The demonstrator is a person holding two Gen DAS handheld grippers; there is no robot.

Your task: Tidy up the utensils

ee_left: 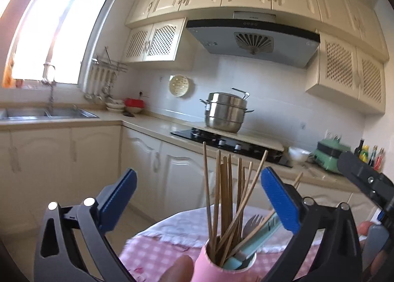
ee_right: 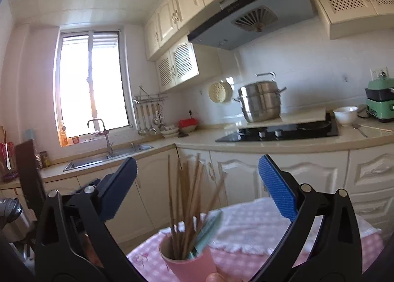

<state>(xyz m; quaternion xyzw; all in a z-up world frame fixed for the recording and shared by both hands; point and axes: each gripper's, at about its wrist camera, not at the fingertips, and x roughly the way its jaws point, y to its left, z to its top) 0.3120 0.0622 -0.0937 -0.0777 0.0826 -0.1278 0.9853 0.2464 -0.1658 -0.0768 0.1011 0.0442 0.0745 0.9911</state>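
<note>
A pink cup (ee_left: 209,267) stands on a table with a pink checked cloth (ee_left: 152,245). It holds several wooden chopsticks (ee_left: 224,195), a metal fork (ee_left: 254,221) and a teal-handled utensil (ee_left: 261,235). My left gripper (ee_left: 198,176) is open, its blue pads wide apart above and to either side of the cup, touching nothing. In the right wrist view the same cup (ee_right: 194,267) with its chopsticks (ee_right: 187,195) sits low between the arms of my right gripper (ee_right: 198,161), which is open and empty too. A fingertip (ee_left: 179,267) shows beside the cup.
Beyond the table runs an L-shaped kitchen counter with a sink (ee_right: 108,158), a black hob (ee_right: 278,131), a steel steamer pot (ee_right: 261,102), a white bowl (ee_right: 344,114) and a green appliance (ee_right: 379,104). Cream cabinets line the floor space behind the table.
</note>
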